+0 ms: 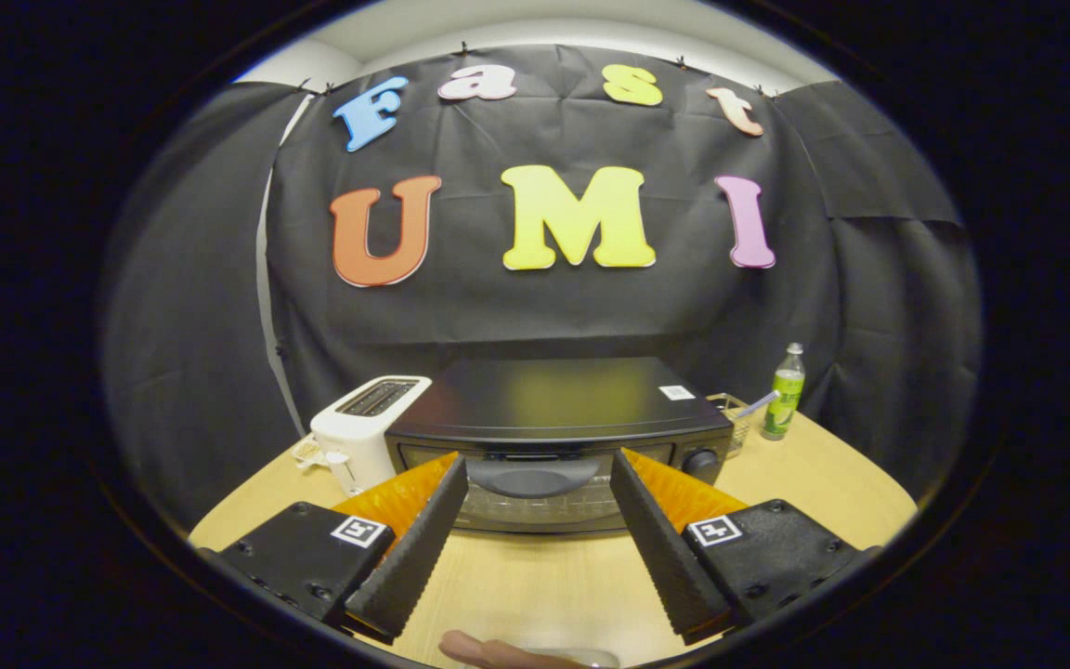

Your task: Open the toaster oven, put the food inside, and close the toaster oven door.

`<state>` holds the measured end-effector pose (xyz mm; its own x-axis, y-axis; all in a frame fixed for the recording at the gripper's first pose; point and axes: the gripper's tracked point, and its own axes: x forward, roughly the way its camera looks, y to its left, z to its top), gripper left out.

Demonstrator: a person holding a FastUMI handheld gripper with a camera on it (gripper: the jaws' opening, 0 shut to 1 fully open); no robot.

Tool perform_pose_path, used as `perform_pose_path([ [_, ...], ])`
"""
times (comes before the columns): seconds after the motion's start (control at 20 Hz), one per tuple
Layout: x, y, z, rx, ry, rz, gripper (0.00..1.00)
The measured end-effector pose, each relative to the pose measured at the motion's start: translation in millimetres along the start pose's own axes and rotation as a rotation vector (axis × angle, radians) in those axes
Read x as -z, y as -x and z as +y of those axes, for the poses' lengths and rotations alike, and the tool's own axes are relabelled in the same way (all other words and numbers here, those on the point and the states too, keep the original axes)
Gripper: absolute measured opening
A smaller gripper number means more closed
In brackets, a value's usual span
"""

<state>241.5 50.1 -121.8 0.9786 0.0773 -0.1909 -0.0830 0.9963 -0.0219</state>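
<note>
My tongs [539, 469] are spread wide, nothing between the fingers [410, 548] but bare table [544, 585]. Down at the table's near edge, just behind the fingers, something pale and rounded [498, 650] pokes in; I can't tell what it is. Just ahead of my fingertips sits the oven [558, 437], black, squarely facing me in the middle of the table, door up and shut, its handle [532, 474] framed right between the fingertips. Knob [702, 460] on its right end. Off its left side, touching or nearly so, a white toaster [368, 427] stands near the table's left edge. Past the oven's right rear corner there's a small wire basket [730, 413], and beyond that a green bottle [784, 392] upright by the far right edge.
</note>
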Motion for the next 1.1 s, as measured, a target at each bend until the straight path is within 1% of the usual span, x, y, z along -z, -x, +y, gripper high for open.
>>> perform_pose_path([
  [0.1, 6.8, -17.9, 10.7, -0.030, 0.005, 0.022, 1.00],
  [0.6, 14.3, -70.5, -8.6, 0.030, 0.010, 0.038, 1.00],
  [0.9, 14.6, -74.4, -8.2, 0.034, 0.018, 0.021, 1.00],
  [1.0, 15.8, -70.2, -7.5, 0.030, 0.002, 0.017, 1.00],
  [1.1, 18.7, -62.7, -7.6, 0.036, 0.019, 0.021, 1.00],
])
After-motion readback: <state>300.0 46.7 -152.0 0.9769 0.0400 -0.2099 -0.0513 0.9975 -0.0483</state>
